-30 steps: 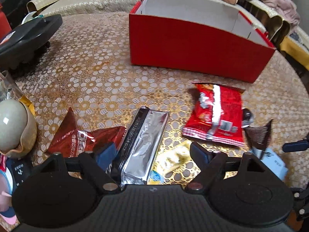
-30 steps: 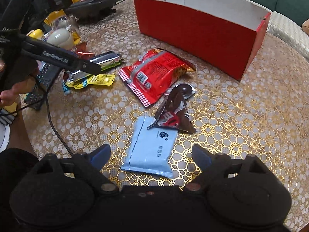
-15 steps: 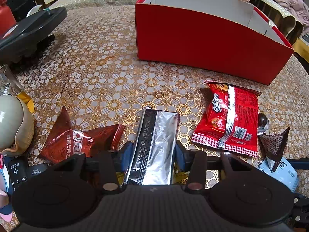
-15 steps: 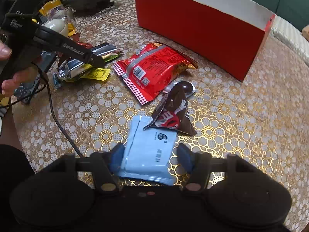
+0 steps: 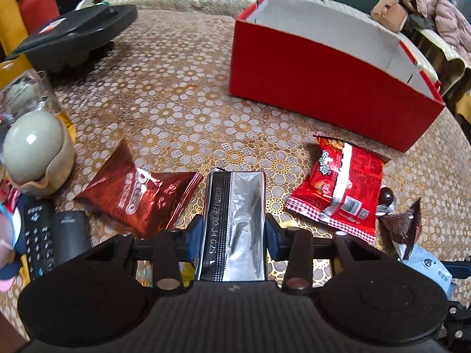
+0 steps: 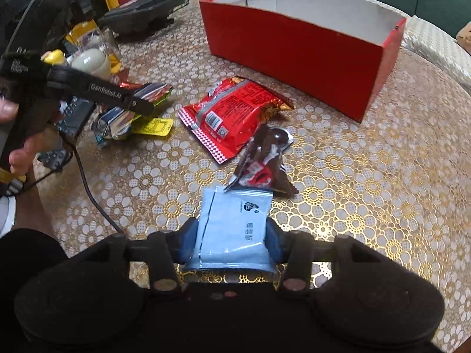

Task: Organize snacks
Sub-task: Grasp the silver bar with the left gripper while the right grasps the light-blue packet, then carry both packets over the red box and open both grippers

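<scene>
My left gripper (image 5: 234, 235) is shut on a silver foil snack packet (image 5: 235, 223) and holds it just above the table. My right gripper (image 6: 232, 242) is shut on a light blue packet (image 6: 235, 226). An open red box (image 5: 329, 88) with a white inside stands at the back of the table; it also shows in the right wrist view (image 6: 297, 38). A red chip bag (image 5: 341, 191) lies in front of it, and shows in the right wrist view (image 6: 232, 117) too. A dark red Oreo bag (image 5: 138, 197) lies left of the silver packet. A brown M&M's bag (image 6: 262, 164) touches the blue packet's far edge.
A yellow packet (image 6: 153, 126) lies under the left gripper. At the left are an egg-shaped object in a cup (image 5: 35, 153), a glass (image 5: 26, 94), remotes (image 5: 38, 235) and a black appliance (image 5: 79, 35). The table has a gold flower-pattern cloth (image 5: 176, 103). A sofa is behind.
Both grippers went from open to shut. The left closed on the silver packet and lifted it; the right closed on the blue packet.
</scene>
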Tool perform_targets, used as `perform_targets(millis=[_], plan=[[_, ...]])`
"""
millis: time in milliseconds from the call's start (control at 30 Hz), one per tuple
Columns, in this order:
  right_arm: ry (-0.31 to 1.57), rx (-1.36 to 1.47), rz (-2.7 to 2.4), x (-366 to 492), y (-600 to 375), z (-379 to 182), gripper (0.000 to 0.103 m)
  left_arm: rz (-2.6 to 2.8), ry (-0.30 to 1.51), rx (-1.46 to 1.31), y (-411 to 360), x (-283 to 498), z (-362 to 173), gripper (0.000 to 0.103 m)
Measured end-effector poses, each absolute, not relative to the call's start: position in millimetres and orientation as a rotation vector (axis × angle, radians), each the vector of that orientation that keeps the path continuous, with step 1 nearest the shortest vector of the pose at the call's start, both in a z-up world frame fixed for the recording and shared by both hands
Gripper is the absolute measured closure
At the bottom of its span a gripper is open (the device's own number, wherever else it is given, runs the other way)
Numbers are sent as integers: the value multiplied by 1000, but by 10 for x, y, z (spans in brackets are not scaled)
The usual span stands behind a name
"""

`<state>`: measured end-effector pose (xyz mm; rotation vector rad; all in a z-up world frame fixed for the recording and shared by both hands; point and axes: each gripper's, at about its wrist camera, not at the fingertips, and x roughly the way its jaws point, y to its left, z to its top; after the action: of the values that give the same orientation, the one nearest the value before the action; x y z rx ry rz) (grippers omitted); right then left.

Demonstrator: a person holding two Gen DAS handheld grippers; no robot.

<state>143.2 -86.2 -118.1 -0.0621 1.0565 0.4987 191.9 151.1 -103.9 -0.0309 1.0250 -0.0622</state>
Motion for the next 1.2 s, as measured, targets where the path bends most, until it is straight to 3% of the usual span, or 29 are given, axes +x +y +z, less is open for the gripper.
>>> perform_targets(millis=[600, 1200], plan=[[861, 20, 459, 1277, -1234, -558, 55, -72, 901, -26, 1146, 1521, -369, 61], [721, -5, 368, 2355, -1427, -63, 55, -137, 787, 110, 490, 2417, 145, 61]])
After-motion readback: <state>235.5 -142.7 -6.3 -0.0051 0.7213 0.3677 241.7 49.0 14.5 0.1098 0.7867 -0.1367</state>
